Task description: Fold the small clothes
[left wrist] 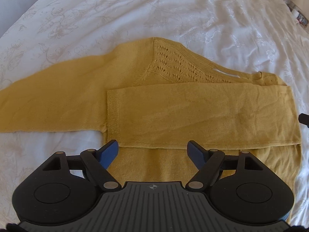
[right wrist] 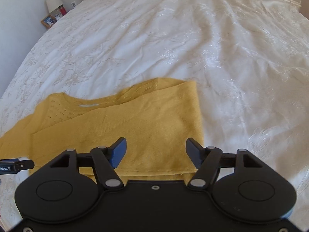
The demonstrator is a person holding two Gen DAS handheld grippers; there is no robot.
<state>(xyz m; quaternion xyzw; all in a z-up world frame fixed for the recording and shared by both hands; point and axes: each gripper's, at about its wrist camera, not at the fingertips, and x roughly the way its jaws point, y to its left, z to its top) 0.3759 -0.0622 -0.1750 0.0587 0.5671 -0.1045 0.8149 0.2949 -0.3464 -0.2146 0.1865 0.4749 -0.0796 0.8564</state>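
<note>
Yellow sweater [left wrist: 154, 106] w/ bedspread [left wrist: 135, 9] beyond

Both cameras look down from close above the bed [right wrist: 173, 38], and both see the same yellow sweater [left wrist: 173, 112].

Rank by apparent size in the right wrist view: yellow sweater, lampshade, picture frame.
1. Yellow sweater, by far.
2. Lampshade.
3. Picture frame, only slightly smaller; both sit far off, so their order is unsure.
</note>
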